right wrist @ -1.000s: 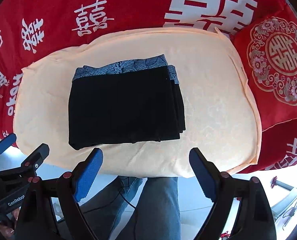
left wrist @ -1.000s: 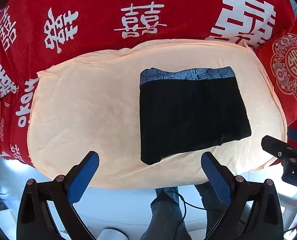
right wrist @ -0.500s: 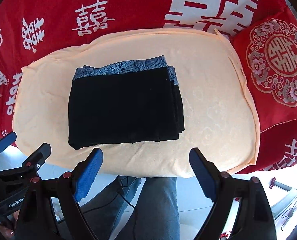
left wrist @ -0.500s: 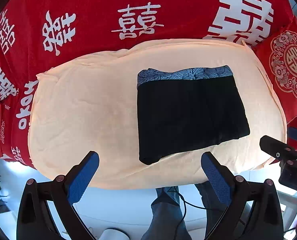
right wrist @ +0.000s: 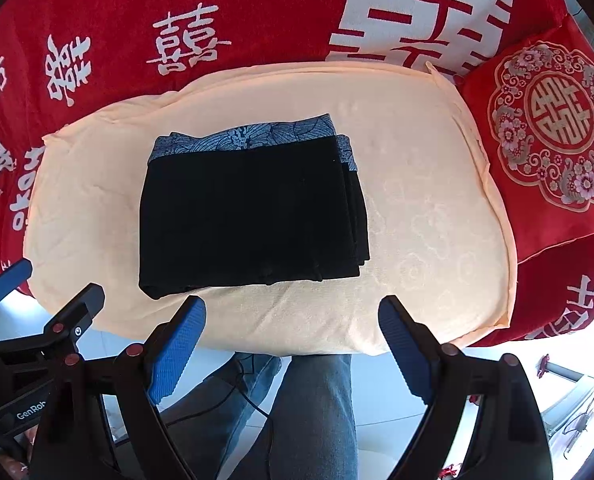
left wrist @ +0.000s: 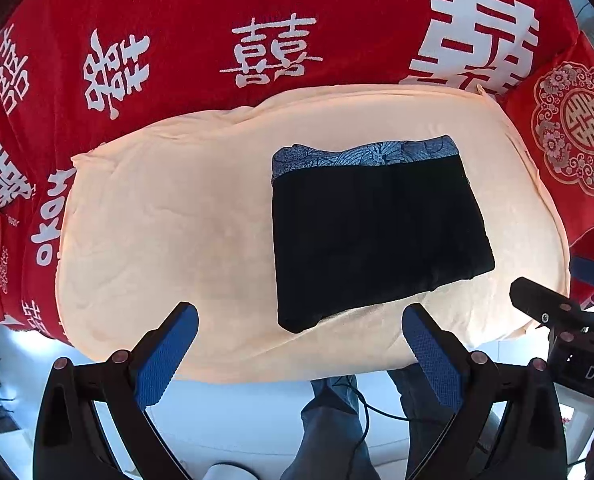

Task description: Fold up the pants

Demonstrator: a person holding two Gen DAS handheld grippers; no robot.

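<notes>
Pants [right wrist: 249,208] lie folded into a soft, limp black stack on the peach cushion [right wrist: 437,216], so with left tongs [left wrist: 297,344] and right tongs [right wrist: 293,336] both wide and empty above, I'd pinch its layered right edge.

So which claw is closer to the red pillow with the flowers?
The right one. The right claw hangs open off the near edge of the peach cushion, on the side where the red pillow lies. The left claw hangs open farther from it.
</notes>
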